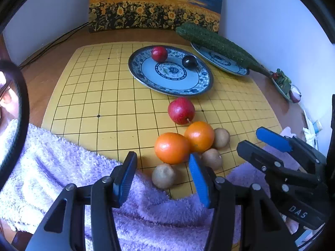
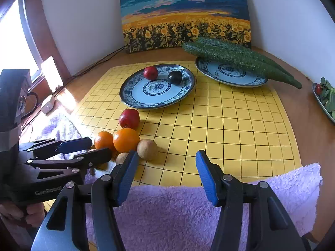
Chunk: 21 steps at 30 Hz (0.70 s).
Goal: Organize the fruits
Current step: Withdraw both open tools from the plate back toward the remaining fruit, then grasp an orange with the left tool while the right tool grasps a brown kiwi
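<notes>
A blue-patterned plate (image 1: pixel 201 83) (image 2: pixel 129 96) on the yellow grid board holds a small red fruit (image 1: pixel 159 53) (image 2: pixel 150 72) and a dark plum (image 1: pixel 189 62) (image 2: pixel 175 77). In front of it lie a red apple (image 1: pixel 181 110) (image 2: pixel 129 118), two oranges (image 1: pixel 172 148) (image 1: pixel 199 136) (image 2: pixel 126 139) and three brown kiwis (image 1: pixel 163 175) (image 2: pixel 147 149). My left gripper (image 1: pixel 162 176) (image 2: pixel 98 147) is open and empty, just short of the nearest kiwi. My right gripper (image 2: pixel 167 173) (image 1: pixel 251 138) is open and empty, to the right of the pile.
A second plate (image 1: pixel 219 60) (image 2: pixel 230 75) at the back right carries long green cucumbers (image 1: pixel 217 44) (image 2: pixel 240 58). A purple towel (image 1: pixel 83 179) (image 2: pixel 178 213) covers the near edge. A sunflower painting (image 1: pixel 155 6) leans on the wall. A salad dish (image 2: pixel 324 96) stands far right.
</notes>
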Each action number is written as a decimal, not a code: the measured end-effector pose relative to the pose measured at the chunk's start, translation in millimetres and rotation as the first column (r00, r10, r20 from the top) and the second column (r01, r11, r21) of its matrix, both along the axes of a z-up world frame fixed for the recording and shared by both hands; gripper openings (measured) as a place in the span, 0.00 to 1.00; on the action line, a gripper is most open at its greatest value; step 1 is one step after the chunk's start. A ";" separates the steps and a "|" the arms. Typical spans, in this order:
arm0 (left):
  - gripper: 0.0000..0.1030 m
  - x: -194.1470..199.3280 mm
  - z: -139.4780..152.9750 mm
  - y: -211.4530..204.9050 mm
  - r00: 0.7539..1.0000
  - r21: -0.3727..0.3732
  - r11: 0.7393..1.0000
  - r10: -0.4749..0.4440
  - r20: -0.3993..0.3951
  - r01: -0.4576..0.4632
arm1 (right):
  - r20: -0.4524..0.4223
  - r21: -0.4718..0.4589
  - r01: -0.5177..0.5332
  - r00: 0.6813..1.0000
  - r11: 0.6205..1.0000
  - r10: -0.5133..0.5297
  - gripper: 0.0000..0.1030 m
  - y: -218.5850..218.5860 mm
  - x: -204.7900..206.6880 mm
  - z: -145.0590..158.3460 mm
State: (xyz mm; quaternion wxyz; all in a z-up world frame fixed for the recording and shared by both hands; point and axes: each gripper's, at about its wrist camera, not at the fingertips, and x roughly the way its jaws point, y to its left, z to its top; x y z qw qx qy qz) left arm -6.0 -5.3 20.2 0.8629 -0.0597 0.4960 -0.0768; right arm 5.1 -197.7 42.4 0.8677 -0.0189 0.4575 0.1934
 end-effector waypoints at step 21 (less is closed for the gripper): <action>0.53 3.4 -2.8 -0.1 0.999 0.000 1.000 0.016 0.051 -0.016 | -0.033 -0.047 -0.007 0.999 0.999 0.006 0.57 2.3 -0.3 -20.8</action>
